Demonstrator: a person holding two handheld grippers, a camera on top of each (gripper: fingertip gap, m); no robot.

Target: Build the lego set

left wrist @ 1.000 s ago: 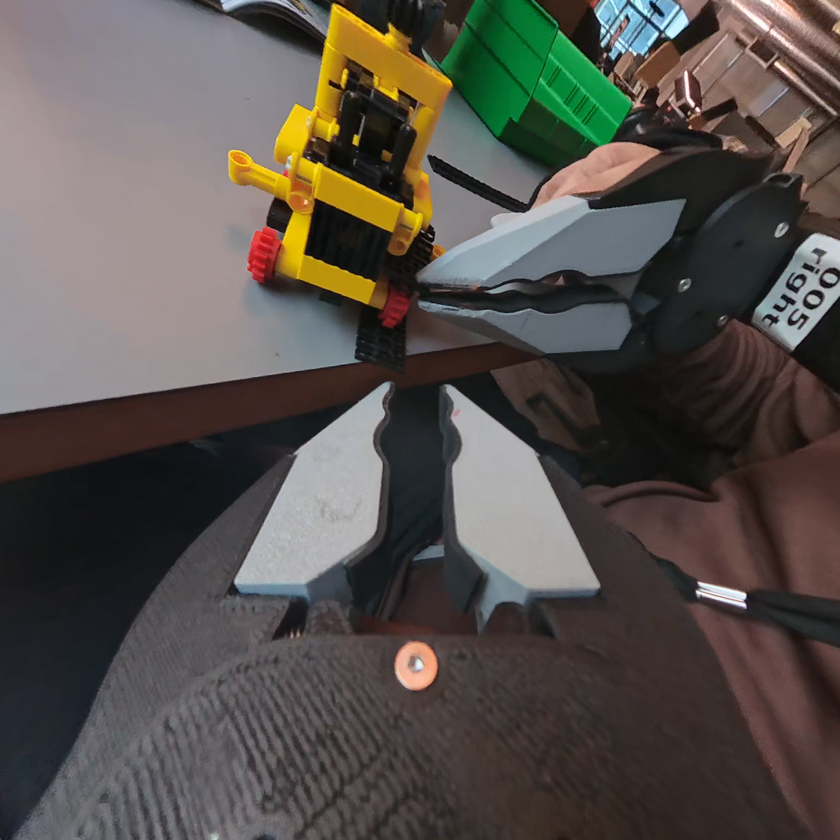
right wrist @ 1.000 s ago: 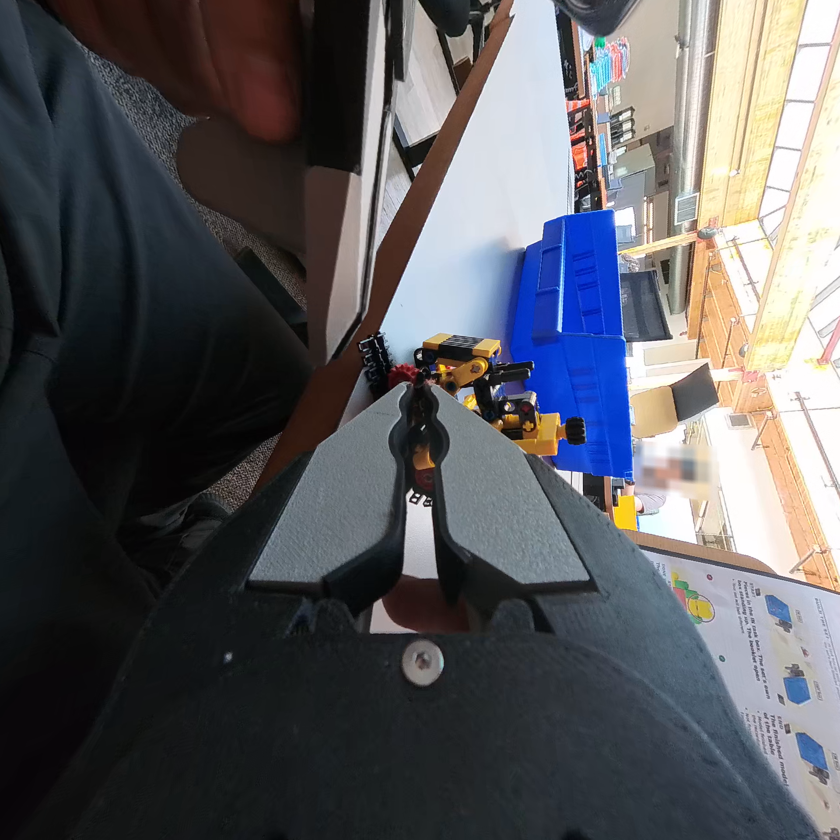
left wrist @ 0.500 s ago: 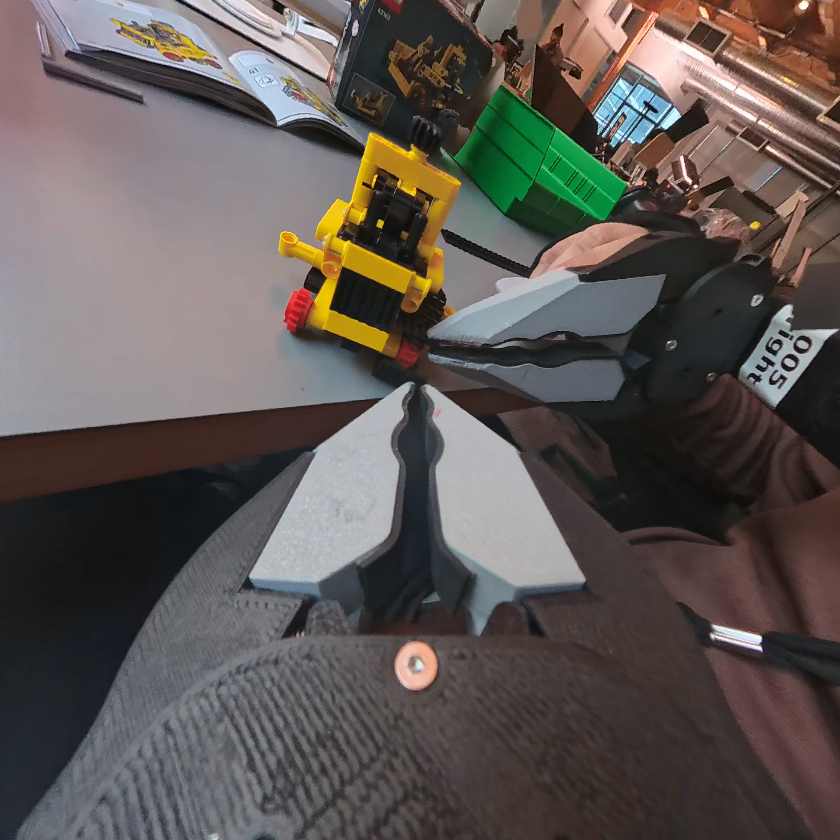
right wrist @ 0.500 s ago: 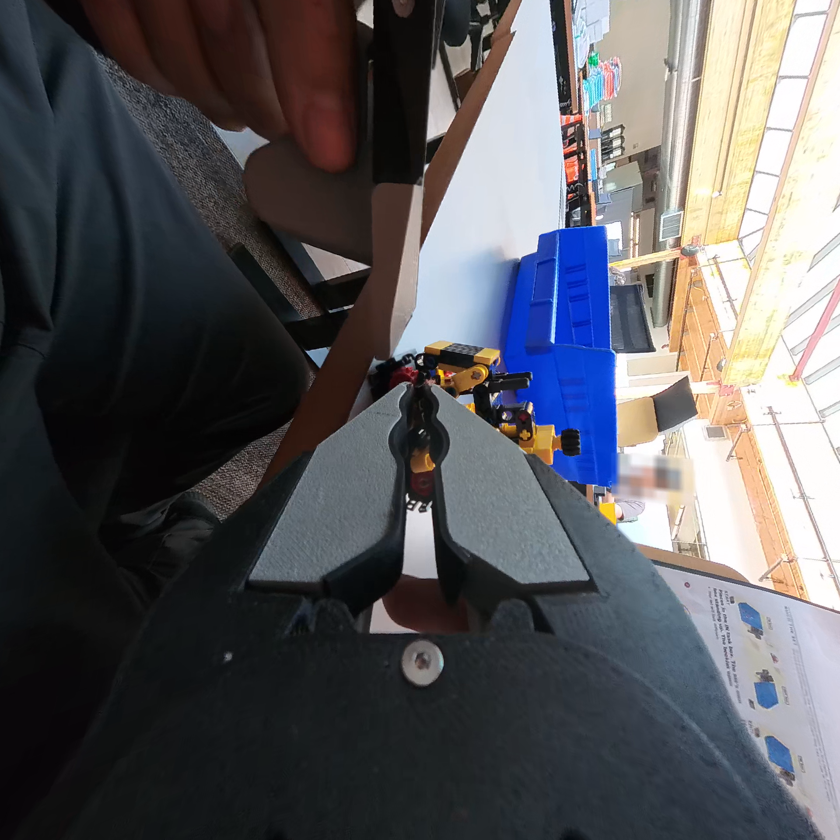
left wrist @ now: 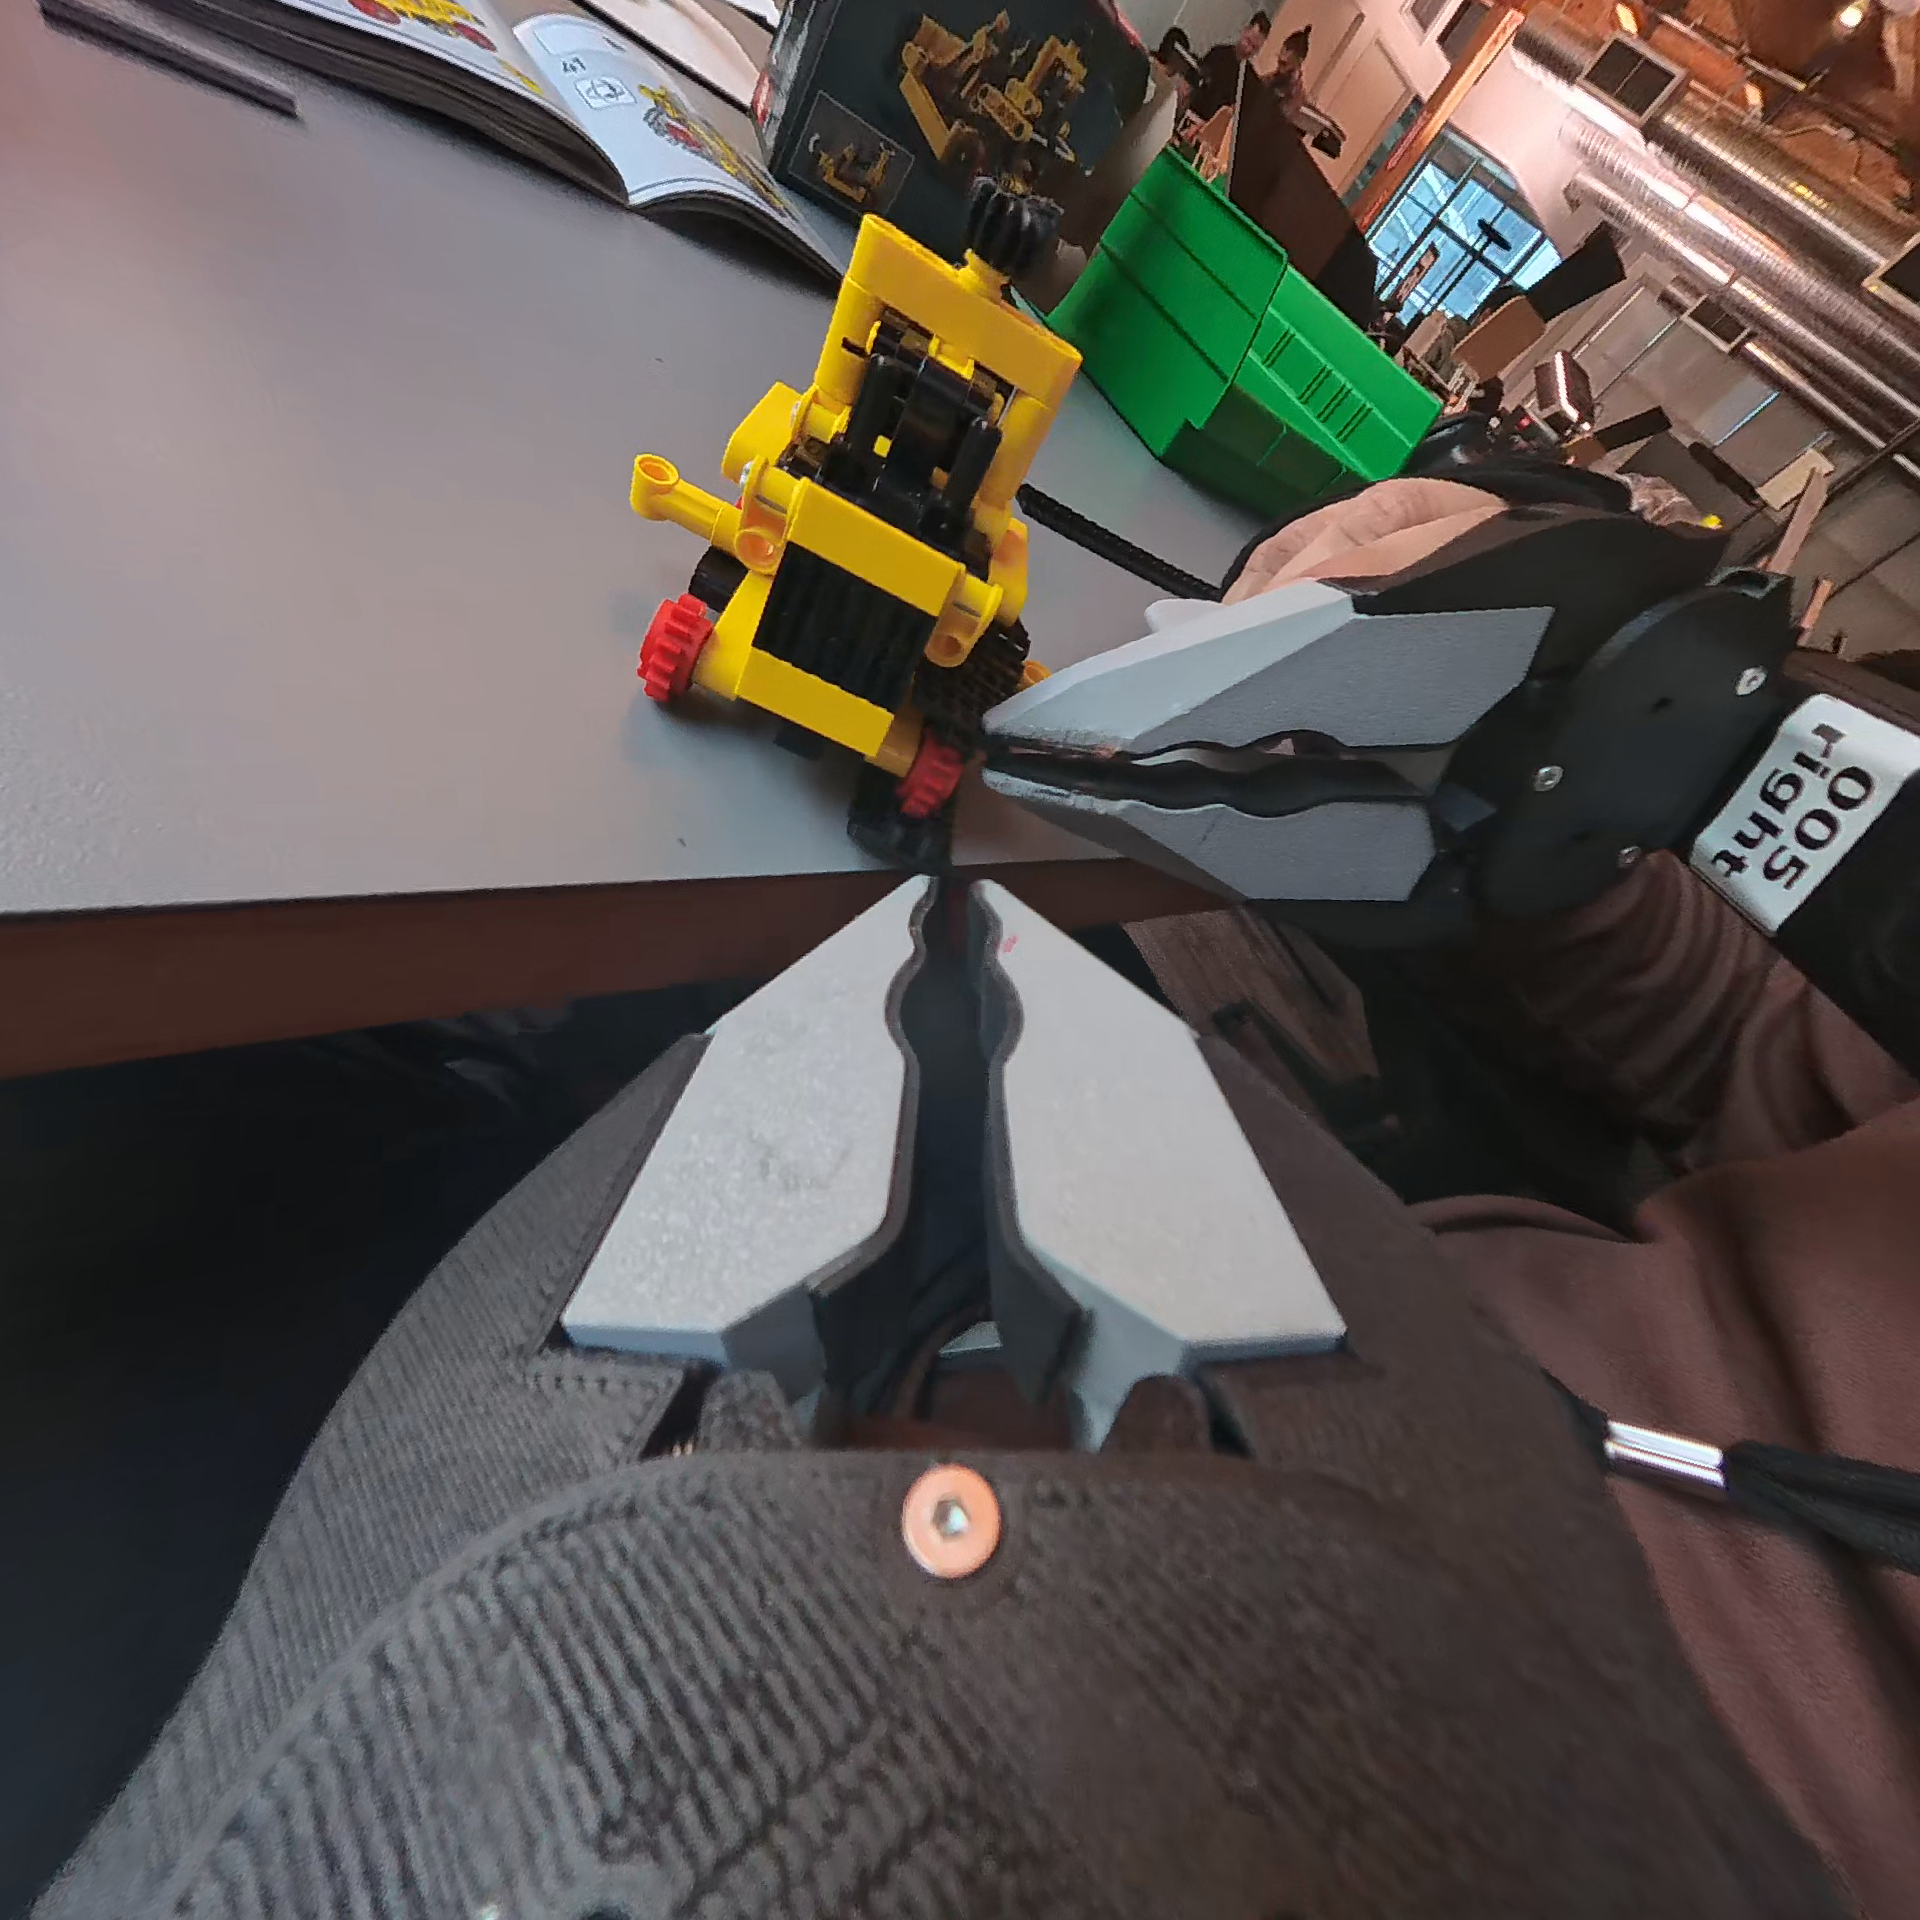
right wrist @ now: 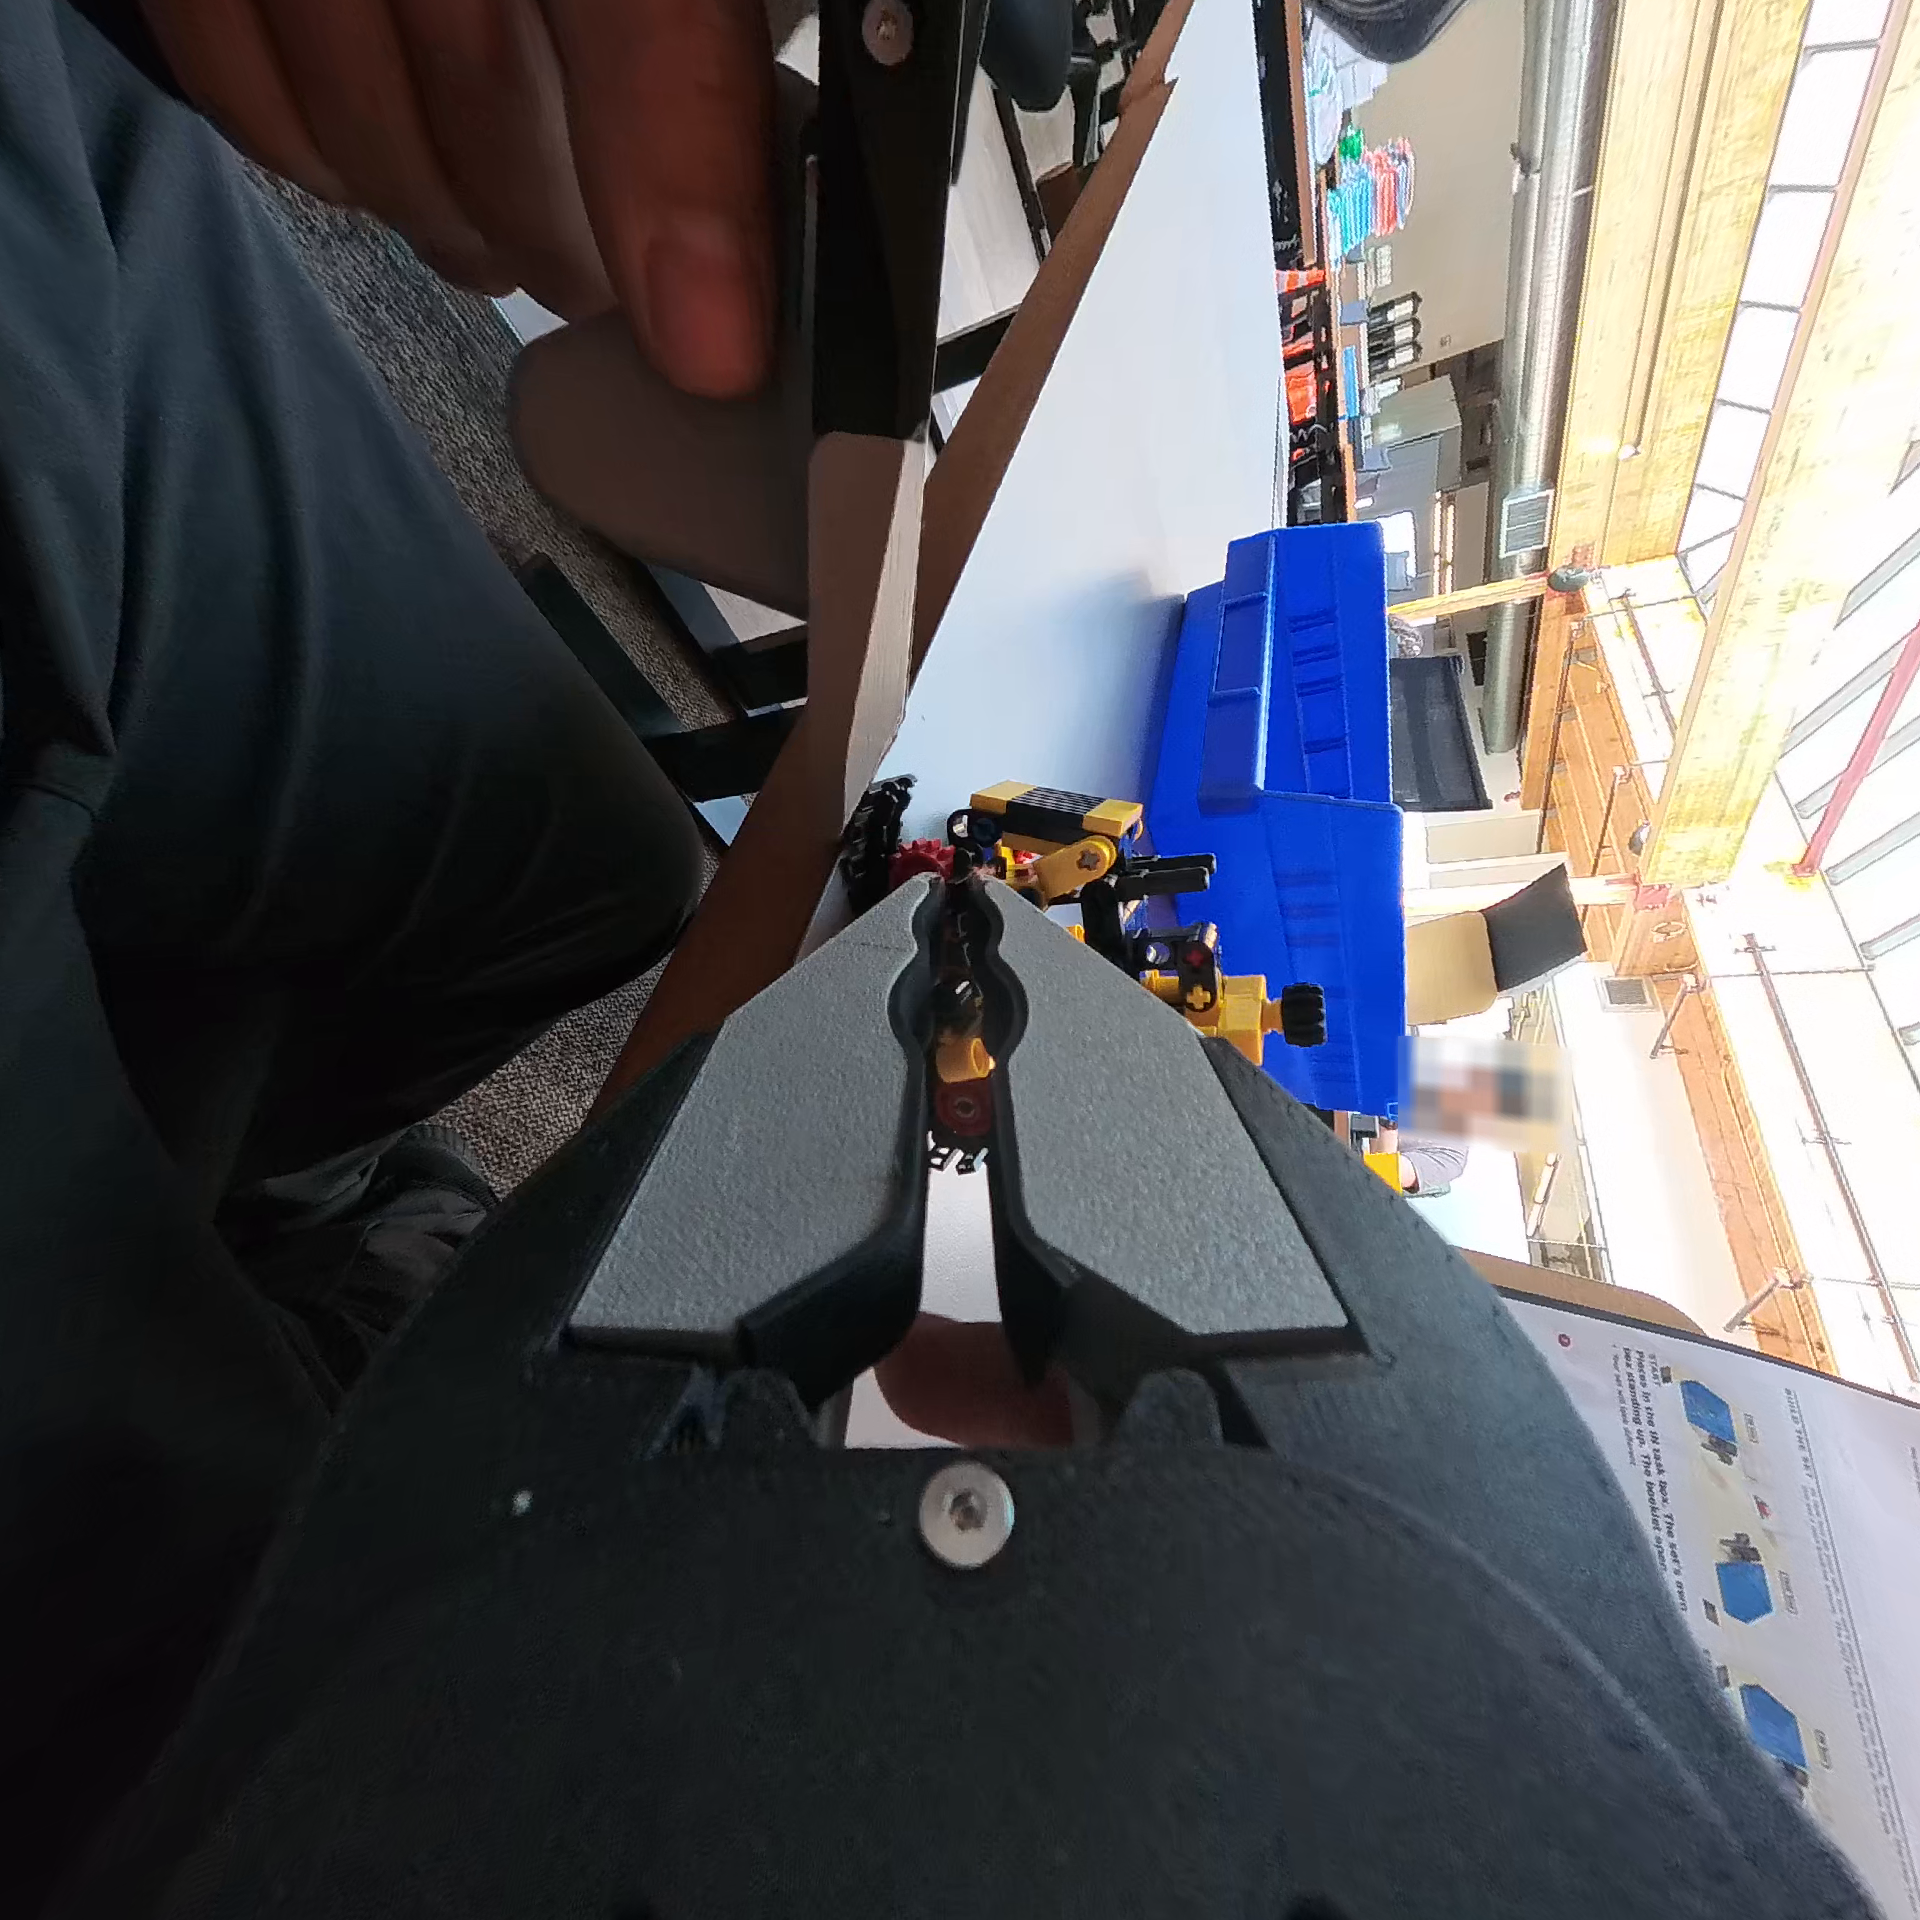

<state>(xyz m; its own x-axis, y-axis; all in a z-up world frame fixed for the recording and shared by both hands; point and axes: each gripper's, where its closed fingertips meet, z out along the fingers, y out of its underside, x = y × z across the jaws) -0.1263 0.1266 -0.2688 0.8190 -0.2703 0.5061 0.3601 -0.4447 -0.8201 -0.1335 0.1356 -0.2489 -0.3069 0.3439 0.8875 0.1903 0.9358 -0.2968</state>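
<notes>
Left gripper [left wrist: 951, 904] nearest, pressed together on black track [left wrist: 940, 862] at table [left wrist: 312, 623] edge; right gripper [left wrist: 987, 743], from 3 o'clock, pinching the same track beside yellow bulldozer [left wrist: 873, 551]. Body looks largely built; tracks left to fit. Booklet [left wrist: 623, 125], box [left wrist: 935, 104] at 12 o'clock; green bin [left wrist: 1226, 343] at 1; printing unrecorded.

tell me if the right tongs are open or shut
Shut: the right tongs pinch a black track link beside the yellow bulldozer.
</notes>
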